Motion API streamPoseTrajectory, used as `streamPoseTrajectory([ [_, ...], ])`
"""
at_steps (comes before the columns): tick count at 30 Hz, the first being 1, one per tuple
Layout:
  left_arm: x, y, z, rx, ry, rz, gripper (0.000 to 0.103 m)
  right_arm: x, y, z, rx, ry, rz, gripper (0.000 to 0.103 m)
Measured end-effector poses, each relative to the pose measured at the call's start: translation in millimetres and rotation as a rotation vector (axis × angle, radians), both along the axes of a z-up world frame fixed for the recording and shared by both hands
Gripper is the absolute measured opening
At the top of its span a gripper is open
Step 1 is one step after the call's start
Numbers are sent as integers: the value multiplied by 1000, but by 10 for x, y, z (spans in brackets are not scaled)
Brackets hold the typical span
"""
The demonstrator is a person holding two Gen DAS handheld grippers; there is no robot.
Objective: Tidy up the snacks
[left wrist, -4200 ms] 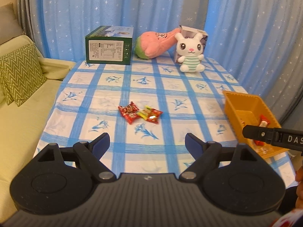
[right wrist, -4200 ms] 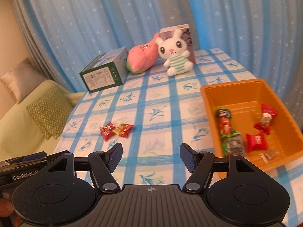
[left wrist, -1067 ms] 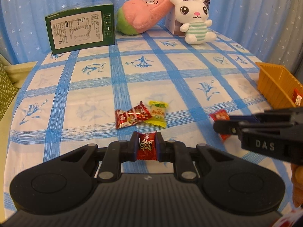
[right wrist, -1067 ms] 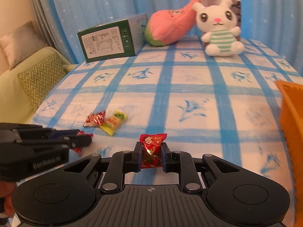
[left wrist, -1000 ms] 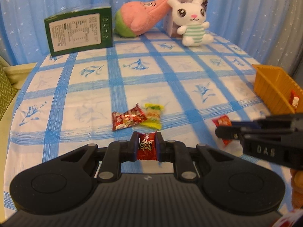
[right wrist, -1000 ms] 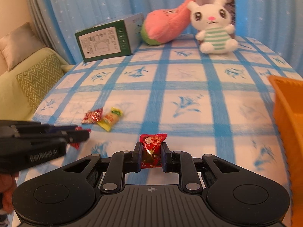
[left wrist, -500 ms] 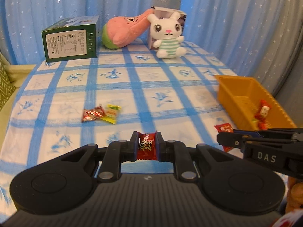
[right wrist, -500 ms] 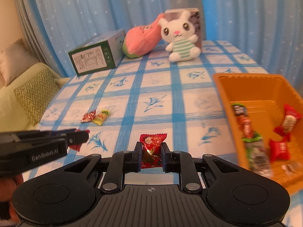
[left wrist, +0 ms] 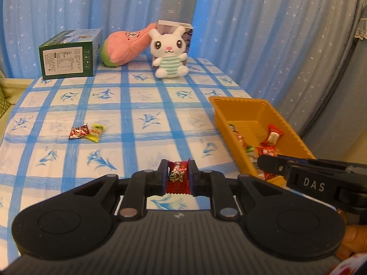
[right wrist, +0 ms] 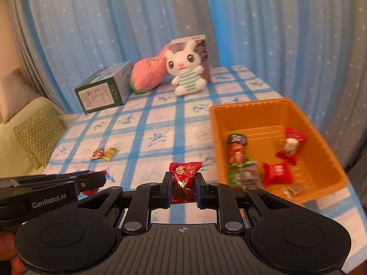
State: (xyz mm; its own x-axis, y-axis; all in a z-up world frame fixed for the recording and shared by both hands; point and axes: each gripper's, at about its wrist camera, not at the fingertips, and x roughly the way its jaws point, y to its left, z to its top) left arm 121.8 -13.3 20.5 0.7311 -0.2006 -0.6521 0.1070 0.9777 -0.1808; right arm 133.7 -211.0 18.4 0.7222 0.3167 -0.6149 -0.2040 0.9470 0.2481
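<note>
Snacks split three ways: one red candy [left wrist: 178, 177] pinched between the closed-in fingers of the left gripper [left wrist: 178, 176], another red candy with a foil glint [right wrist: 184, 182] clamped likewise in the right gripper [right wrist: 184, 183], two loose pieces on the checked tablecloth [left wrist: 146, 96] at the left, a red wrapper [left wrist: 78, 132] touching a yellow one [left wrist: 97, 132]. Several more already inside the orange tray [right wrist: 325, 155] at the right.

Compared with half a second ago: both grippers further right and nearer the tray, more of its inside in view, the loose pair further left and further off. Against four seconds ago: jaws then wide apart and holding nothing, now closed down to candy width.

Readable writing: "DAS" on the side of the right gripper in the left wrist view; "GenRobot.AI" on the side of the left gripper [right wrist: 101, 178] in the right wrist view. Small print on the white label of the green box [left wrist: 68, 55] at the far left, too fine to read. Beside it a pink plush [left wrist: 125, 43] and a white rabbit plush [left wrist: 169, 52], the rabbit in front of a pale box [left wrist: 175, 26].
</note>
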Motion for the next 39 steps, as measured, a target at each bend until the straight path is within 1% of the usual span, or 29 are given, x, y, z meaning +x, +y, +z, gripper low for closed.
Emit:
streamPoseTrajectory([
  [9, -93, -457, 113, -7, -10, -59, 16, -128, -528, 114, -6, -7, -85, 20],
  [18, 3, -874, 148, -28, 0, -129, 16, -191, -950, 151, -14, -9, -141, 20],
  [22, 55, -1058, 165, -30, 1, -157, 16, -190, -1111, 142, -2, -5, -166, 20],
  [31, 219, -1382, 144, -22, 17, -203, 16, -99, -1427, 108, 27, -1, -207, 20],
  [39, 421, -1591, 32, -18, 40, -214, 16, 72, -1577, 9, 22, 15, -190, 20],
])
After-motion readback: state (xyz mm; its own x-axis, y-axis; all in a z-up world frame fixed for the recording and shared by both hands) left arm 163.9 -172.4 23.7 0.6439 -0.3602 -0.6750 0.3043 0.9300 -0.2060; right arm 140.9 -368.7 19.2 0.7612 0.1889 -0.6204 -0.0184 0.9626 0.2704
